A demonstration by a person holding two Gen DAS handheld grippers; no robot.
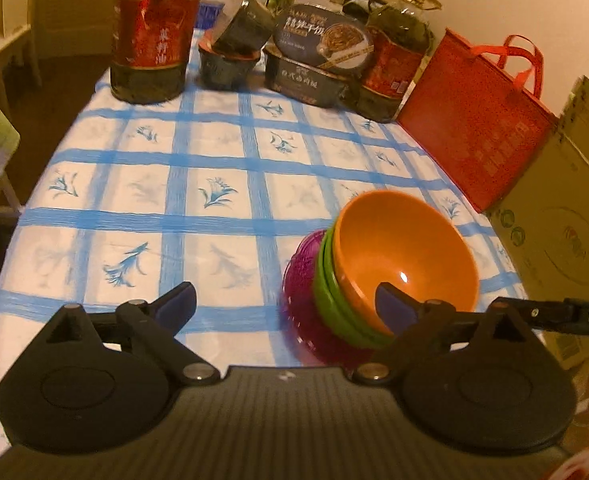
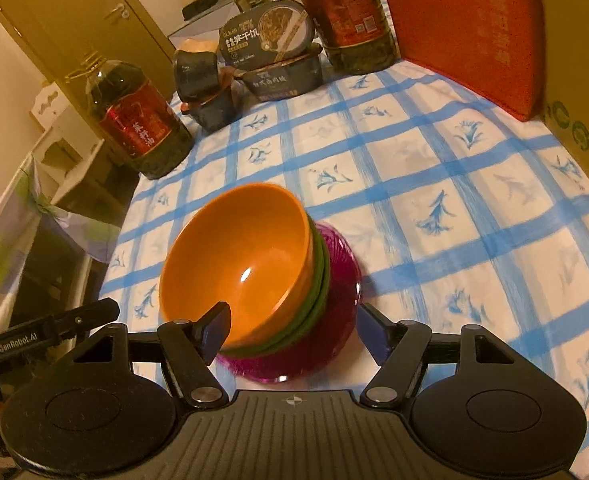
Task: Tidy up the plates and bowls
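An orange bowl (image 1: 406,252) sits nested in a green bowl (image 1: 328,300) on a purple ribbed plate (image 1: 300,276), all stacked on the blue-checked tablecloth. The stack also shows in the right wrist view: orange bowl (image 2: 238,256), green bowl (image 2: 314,300), purple plate (image 2: 342,276). My left gripper (image 1: 286,300) is open; its right fingertip overlaps the orange bowl's near rim. My right gripper (image 2: 294,330) is open, its fingers on either side of the stack's near edge.
At the far end stand two oil bottles (image 1: 154,28) (image 1: 398,60) and dark instant-meal boxes (image 1: 318,56). A red bag (image 1: 478,120) and a cardboard box (image 1: 566,208) line the right edge. A door (image 2: 94,12) and chair are beyond the table.
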